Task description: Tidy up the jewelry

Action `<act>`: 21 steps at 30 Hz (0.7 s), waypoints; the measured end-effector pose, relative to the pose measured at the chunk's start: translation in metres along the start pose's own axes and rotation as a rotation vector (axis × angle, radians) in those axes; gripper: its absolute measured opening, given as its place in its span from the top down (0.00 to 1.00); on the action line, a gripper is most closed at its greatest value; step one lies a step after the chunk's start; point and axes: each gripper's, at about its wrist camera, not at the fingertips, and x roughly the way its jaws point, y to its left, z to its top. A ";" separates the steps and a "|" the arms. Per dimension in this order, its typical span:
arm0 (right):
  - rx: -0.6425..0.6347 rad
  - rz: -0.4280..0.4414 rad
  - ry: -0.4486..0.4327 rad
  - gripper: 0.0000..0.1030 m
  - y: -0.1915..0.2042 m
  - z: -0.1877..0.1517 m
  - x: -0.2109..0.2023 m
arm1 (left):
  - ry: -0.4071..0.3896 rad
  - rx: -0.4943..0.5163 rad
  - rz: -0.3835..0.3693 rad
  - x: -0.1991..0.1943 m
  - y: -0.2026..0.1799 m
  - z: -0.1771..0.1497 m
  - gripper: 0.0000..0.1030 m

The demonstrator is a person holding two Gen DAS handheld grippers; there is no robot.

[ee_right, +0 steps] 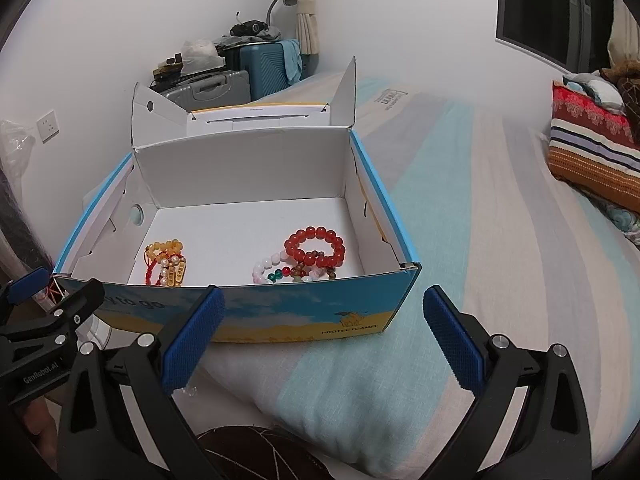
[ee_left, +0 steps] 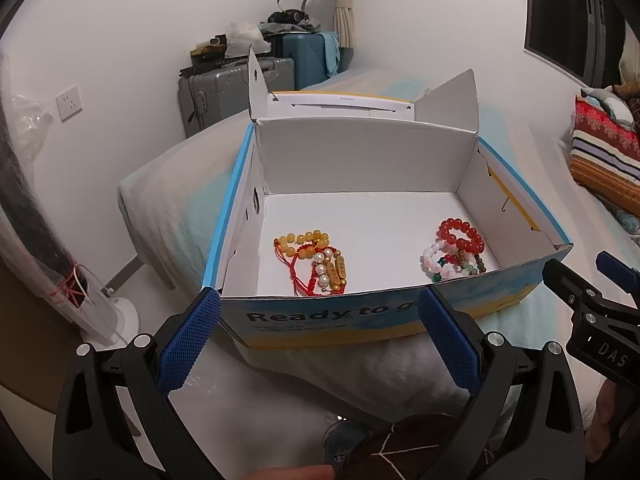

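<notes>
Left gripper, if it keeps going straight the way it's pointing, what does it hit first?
Most likely the near printed wall of the open cardboard box. The left gripper is open, its fingers straddling that wall below the rim, so it would meet the wall before the bracelets inside. Depth is uncertain.

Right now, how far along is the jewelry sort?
Looks mostly done: two piles already lie in the open box, the yellow-and-gold bracelets left, the red bead bracelet group right. Nothing in hand: left gripper and right gripper are open, empty. Left: possibly closing the lid.
</notes>
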 end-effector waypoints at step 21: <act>0.001 -0.006 0.008 0.07 0.001 0.000 0.003 | 0.004 -0.006 -0.021 -0.001 -0.001 0.000 0.06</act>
